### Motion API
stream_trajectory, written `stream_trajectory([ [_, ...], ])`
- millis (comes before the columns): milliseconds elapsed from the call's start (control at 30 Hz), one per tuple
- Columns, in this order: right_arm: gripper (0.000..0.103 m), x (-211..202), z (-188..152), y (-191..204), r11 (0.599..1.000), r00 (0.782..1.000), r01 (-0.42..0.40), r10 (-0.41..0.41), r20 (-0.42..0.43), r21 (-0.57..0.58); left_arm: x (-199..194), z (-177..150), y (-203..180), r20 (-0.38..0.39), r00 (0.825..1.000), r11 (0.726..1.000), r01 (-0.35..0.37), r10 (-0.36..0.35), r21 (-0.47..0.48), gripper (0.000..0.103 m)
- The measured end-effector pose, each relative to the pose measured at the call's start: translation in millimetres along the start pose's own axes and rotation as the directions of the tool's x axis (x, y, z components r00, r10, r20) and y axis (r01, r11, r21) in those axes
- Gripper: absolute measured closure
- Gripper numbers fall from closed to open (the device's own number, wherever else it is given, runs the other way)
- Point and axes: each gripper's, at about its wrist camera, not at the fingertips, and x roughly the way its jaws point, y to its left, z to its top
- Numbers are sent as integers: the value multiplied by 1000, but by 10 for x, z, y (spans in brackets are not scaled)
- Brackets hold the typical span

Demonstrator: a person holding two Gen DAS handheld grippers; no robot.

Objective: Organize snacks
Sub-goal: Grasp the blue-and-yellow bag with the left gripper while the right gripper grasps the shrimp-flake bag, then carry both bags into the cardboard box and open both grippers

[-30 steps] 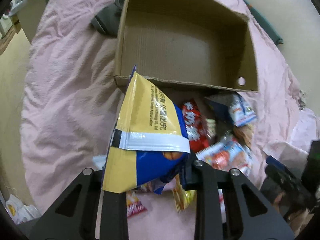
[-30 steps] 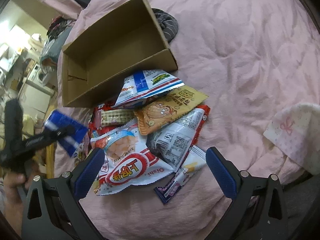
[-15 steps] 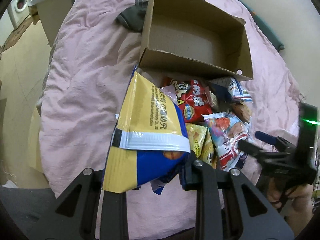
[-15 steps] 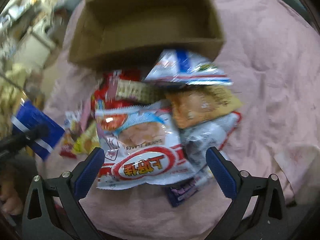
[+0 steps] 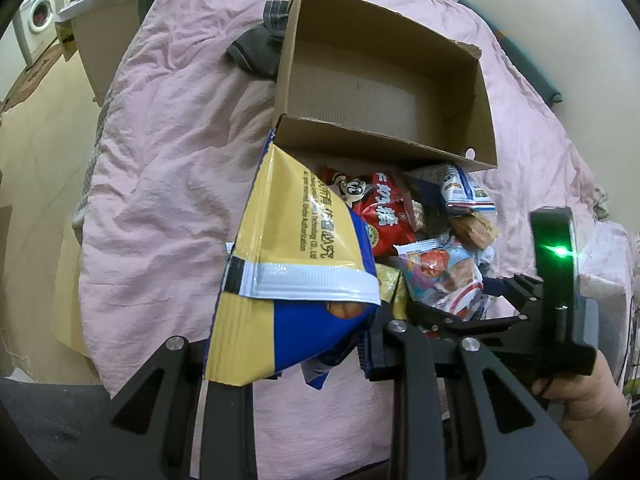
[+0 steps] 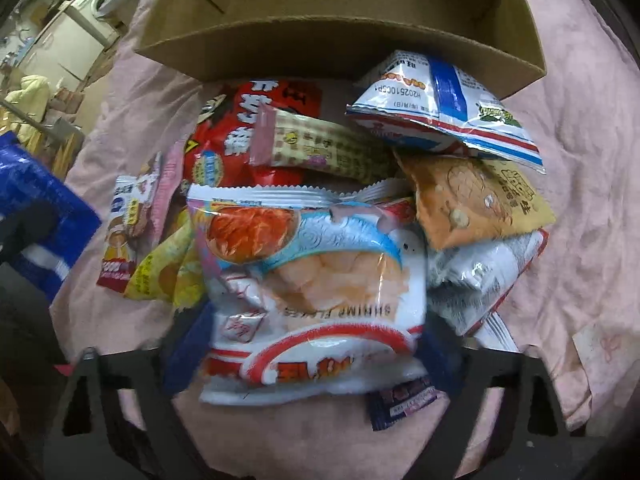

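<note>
Left wrist view
Left tool (image 5: 292, 344): we see it clamped on a yellow-and-blue bag (image 5: 296, 280), which it holds raised over the bed.
Box (image 5: 384, 92): cardboard, open at the top, nothing in it that we can see, resting on the pink bedcover (image 5: 168, 168).
Snack pile (image 5: 424, 240): packets heaped just in front of the box's near wall, to the right of the held bag.
Red packet (image 5: 384, 216): in the pile, close to the box.
Right tool (image 5: 472, 300): we see it at the right, down at the shrimp bag (image 5: 444, 276), with a hand (image 5: 592, 408) on its grip.

Right wrist view
Right tool (image 6: 304, 344): its jaws have just been closing; we see the shrimp bag (image 6: 312, 280) between the blue pads, which sit at its two sides, though the blur keeps us from telling whether they press it yet.
Shrimp bag: on top of the pile, nearest the camera.
Red packet (image 6: 240, 128): behind it, under a checked bar (image 6: 320, 148).
White-and-blue bag (image 6: 444, 116): leaning on the box (image 6: 344, 32) wall.
Orange bag (image 6: 468, 200): just right of the shrimp bag.
Yellow-and-blue bag (image 6: 36, 208): at the left edge, off the pile.
</note>
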Motion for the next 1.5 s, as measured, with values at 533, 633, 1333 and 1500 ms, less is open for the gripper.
stream_trajectory([
  [533,44,-954,-307,-115,947,920,-321,308,242,17,-2,3,-38,30,999,999,-46,45,15,80],
  [633,44,-1265,-251,-133,949,883,-315,298,362,-12,-52,93,-84,28,999,999,-40,39,24,80],
  [1333,44,-1151,972,-783,971,873,-216,144,465,103,116,1342,-485,134,984,985,-131,116,111,80],
  [1500,44,-938,1111,-896,970,878,-210,130,461,126,346,1508,-544,156,979,978,-152,129,143,80],
])
